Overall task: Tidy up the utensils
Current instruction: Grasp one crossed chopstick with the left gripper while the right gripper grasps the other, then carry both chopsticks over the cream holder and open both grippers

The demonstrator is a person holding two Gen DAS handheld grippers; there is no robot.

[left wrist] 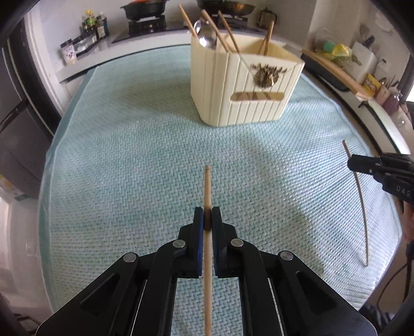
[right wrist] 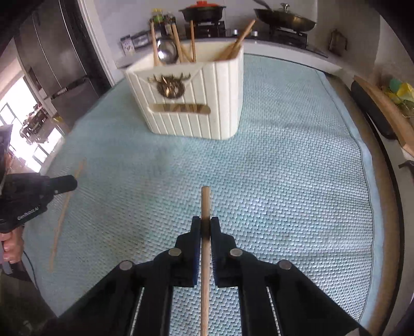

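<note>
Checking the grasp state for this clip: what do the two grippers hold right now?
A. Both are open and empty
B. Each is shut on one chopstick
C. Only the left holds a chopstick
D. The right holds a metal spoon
B: the left gripper clamps a light chopstick, and the right gripper clamps a darker chopstick.

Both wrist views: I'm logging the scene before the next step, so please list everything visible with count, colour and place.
utensil holder: one, cream, far on mat.
chopsticks in holder: several, wooden, upright.
spoon: one, metal, in holder.
left chopstick: one, pale wood, clamped.
right chopstick: one, brown wood, clamped.
mat: one, light blue, under everything.
pans: two, dark, on stove behind.
left gripper: black, shut.
right gripper: black, shut.
hand: one, left edge.
</note>
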